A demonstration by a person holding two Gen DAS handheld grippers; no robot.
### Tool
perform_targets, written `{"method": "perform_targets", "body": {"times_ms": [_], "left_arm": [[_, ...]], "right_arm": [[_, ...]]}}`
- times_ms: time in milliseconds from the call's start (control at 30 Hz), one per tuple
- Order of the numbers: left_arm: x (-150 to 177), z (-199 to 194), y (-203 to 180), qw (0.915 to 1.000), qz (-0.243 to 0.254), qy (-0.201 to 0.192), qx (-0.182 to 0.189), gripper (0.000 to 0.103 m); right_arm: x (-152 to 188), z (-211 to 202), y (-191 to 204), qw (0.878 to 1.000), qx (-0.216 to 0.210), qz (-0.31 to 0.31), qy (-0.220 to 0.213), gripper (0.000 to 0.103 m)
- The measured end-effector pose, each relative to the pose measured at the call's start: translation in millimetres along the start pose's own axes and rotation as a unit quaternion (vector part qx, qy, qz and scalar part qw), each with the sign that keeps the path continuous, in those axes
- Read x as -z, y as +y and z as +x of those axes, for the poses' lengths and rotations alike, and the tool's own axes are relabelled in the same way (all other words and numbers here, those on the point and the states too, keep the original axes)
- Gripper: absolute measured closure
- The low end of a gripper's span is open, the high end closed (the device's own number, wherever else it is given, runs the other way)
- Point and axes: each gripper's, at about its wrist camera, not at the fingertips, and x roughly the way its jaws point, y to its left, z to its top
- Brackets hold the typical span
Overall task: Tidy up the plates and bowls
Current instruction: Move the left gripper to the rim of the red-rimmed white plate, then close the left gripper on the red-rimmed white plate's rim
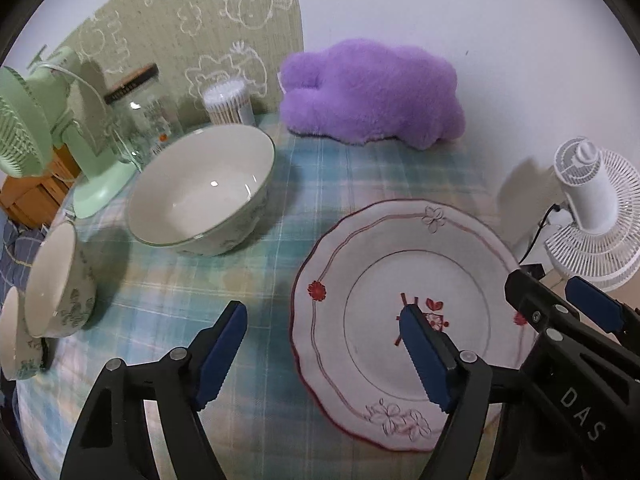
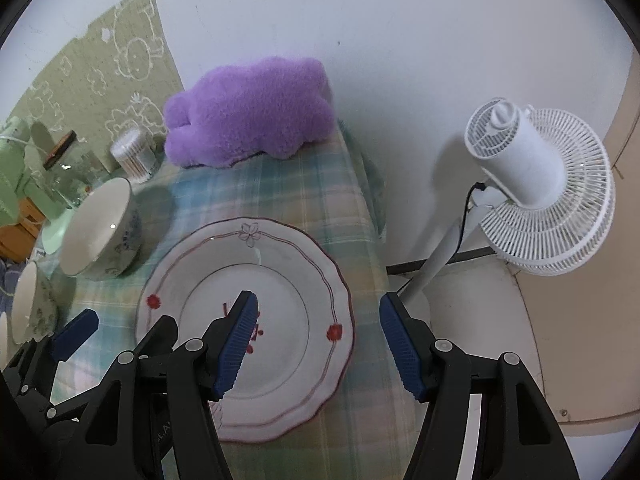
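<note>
A white scalloped plate (image 1: pixel 404 280) with red flowers lies on the plaid cloth; it also shows in the right wrist view (image 2: pixel 280 264). A large white bowl (image 1: pixel 204 188) stands to its left, also in the right wrist view (image 2: pixel 100 228). A smaller bowl (image 1: pixel 56 284) and another bowl's rim (image 1: pixel 12 336) sit at the far left. My left gripper (image 1: pixel 326 356) is open above the plate's left rim, empty. My right gripper (image 2: pixel 318 344) is open over the plate's right rim, empty; it also shows in the left wrist view (image 1: pixel 560 300).
A purple plush (image 1: pixel 372 92) lies at the back. A green fan (image 1: pixel 44 128), glass jar (image 1: pixel 140 120) and cotton swab tub (image 1: pixel 228 102) stand at back left. A white standing fan (image 2: pixel 540 184) is off the table's right edge (image 2: pixel 376 240).
</note>
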Motion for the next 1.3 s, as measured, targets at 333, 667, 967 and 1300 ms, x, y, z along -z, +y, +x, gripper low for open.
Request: {"method": "perform_targets", "body": {"times_ms": [333, 667, 967, 1300], "left_arm": [[0, 28, 2, 0.9994, -0.007, 0.028, 0.019, 0.049], [-3, 27, 3, 0.9993, 0.001, 0.03, 0.022, 0.05], [0, 37, -1, 0.9992, 0.02, 0.033, 0.01, 0.052], [14, 27, 23, 0.9984, 0.021, 0.049, -0.017, 0.052]], "right_arm": [[-2, 33, 6, 1.0, 0.002, -0.017, 0.017, 0.061], [-4, 31, 11, 0.999, 0.029, -0.03, 0.016, 0.052], [-1, 47, 2, 0.999, 0.02, -0.021, 0.038, 0.054], [14, 38, 22, 0.997, 0.004, -0.045, 0.063, 0.056]]}}
